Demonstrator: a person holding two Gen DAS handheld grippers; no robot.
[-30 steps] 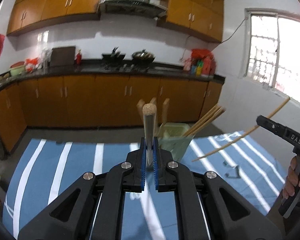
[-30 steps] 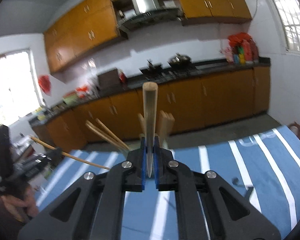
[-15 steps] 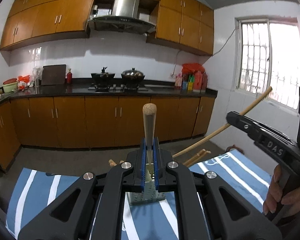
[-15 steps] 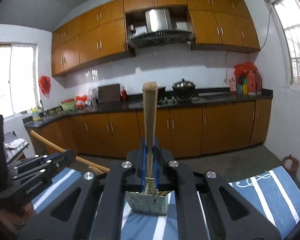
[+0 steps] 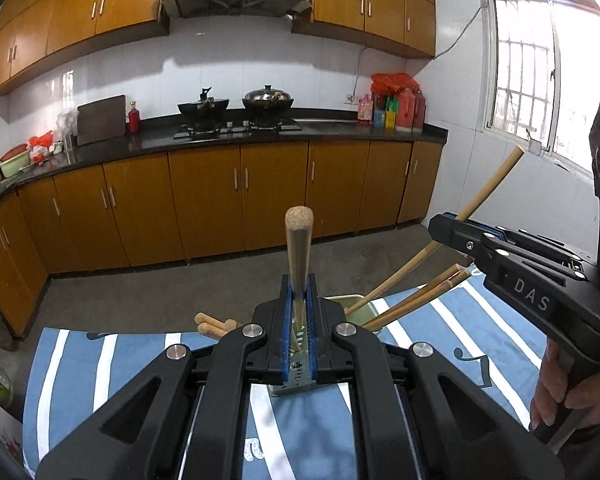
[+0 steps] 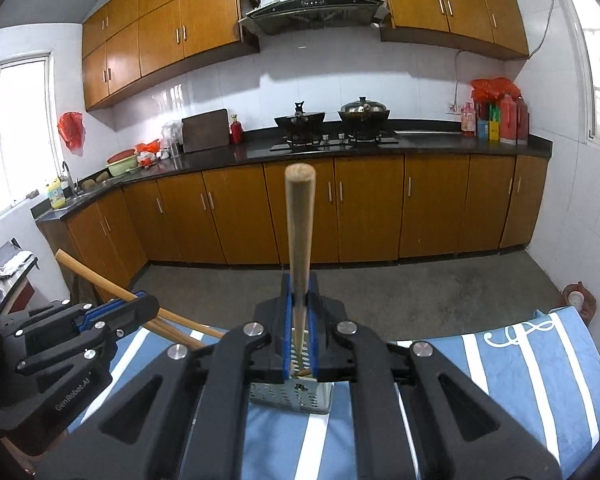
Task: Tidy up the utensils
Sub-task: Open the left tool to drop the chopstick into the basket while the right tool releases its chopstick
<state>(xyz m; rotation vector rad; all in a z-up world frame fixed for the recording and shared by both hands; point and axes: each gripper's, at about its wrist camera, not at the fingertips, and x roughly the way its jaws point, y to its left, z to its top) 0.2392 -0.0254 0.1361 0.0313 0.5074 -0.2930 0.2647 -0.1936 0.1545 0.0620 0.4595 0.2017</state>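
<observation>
In the left wrist view, the left gripper (image 5: 299,320) sits at lower centre, its blue-padded jaws clenched on a wooden chopstick (image 5: 297,248) that rises straight up the middle of the frame. Just behind the jaws, partly hidden, stands a perforated metal utensil holder (image 5: 358,304) on a blue cloth with white stripes (image 5: 100,372). More chopsticks (image 5: 416,296) lean out of the holder toward the right, and a few wooden ends (image 5: 212,324) poke out to the left. At the right edge, the right gripper (image 5: 446,230), held by a hand (image 5: 568,392), grasps a second chopstick (image 5: 496,184) slanting toward the upper right.

In the right wrist view, that gripper occupies lower centre, clamped on its chopstick, with the holder directly beyond. Brown kitchen cabinets (image 6: 372,208) fill the background.
</observation>
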